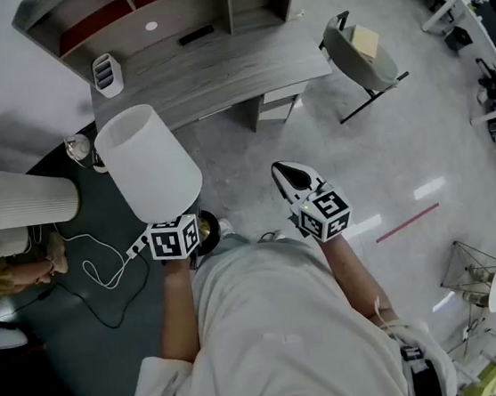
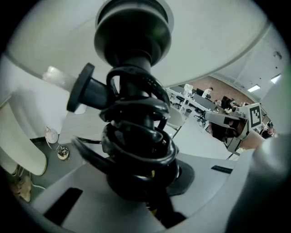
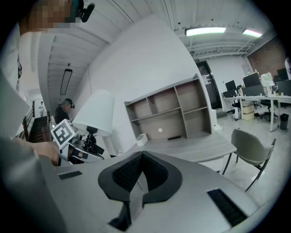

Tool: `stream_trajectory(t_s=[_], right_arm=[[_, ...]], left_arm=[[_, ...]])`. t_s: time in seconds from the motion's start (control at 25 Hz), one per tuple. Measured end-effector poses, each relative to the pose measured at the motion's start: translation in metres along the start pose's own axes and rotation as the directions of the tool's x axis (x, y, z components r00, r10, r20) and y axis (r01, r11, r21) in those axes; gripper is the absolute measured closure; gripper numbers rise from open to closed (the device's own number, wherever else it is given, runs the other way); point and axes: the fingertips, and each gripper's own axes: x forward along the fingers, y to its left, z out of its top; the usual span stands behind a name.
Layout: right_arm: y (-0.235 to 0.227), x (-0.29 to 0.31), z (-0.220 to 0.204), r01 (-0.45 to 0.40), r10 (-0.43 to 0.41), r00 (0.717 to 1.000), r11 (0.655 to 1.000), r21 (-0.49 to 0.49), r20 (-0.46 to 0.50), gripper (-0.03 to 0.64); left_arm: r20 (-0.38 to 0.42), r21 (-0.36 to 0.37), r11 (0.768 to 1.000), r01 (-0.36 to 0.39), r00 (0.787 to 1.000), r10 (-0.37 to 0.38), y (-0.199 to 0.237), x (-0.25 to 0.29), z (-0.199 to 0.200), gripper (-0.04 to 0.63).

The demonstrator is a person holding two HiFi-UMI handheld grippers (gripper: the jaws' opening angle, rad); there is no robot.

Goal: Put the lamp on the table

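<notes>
The lamp has a white conical shade (image 1: 148, 163) on a black stem with black cord wound round it (image 2: 136, 136). It hangs in the air in front of me, and my left gripper (image 1: 172, 231) is shut on the stem just under the shade. The shade's underside (image 2: 213, 41) fills the top of the left gripper view. The grey wooden table (image 1: 214, 67) lies ahead, beyond the lamp. To the right of the lamp my right gripper (image 1: 291, 178) is shut, with nothing in it. From the right gripper view, the lamp (image 3: 96, 113) shows at the left and the table (image 3: 195, 149) straight ahead.
An open shelf unit (image 1: 152, 0) stands along the table's back, with a white box (image 1: 107, 74) and a flat black item (image 1: 196, 35) on the top. A grey chair (image 1: 358, 58) stands to the right. A ribbed white cylinder (image 1: 24, 200), a white cable (image 1: 104, 264) and a person's hand (image 1: 19, 273) are at the left.
</notes>
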Motion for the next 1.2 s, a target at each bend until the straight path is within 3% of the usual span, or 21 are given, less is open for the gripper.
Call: stream_trajectory(t_s=[0.56,0.84,1.2], right_arm=[[0.040,0.072,0.011,0.067,-0.067,0.998,0.998,-0.006,-0.014,0.588],[0.049,0.112,0.010,0.131,-0.131,0.991,0.991,0.022,-0.022,0.588],[0.006,0.135,0.009,0.173,-0.170,0.984,0.983,0.056,-0.043,0.588]], left_arm=[[-0.020,0.006,0.999,0.038,0.999,-0.037,0.093,-0.013,0.005,0.554],[-0.055,0.051,0.997,0.057,0.997,-0.054,0.143,-0.010,0.009,0.552],[-0.086,0.041,0.997,0.067,0.994,-0.064,0.159,0.028,0.021,0.552]])
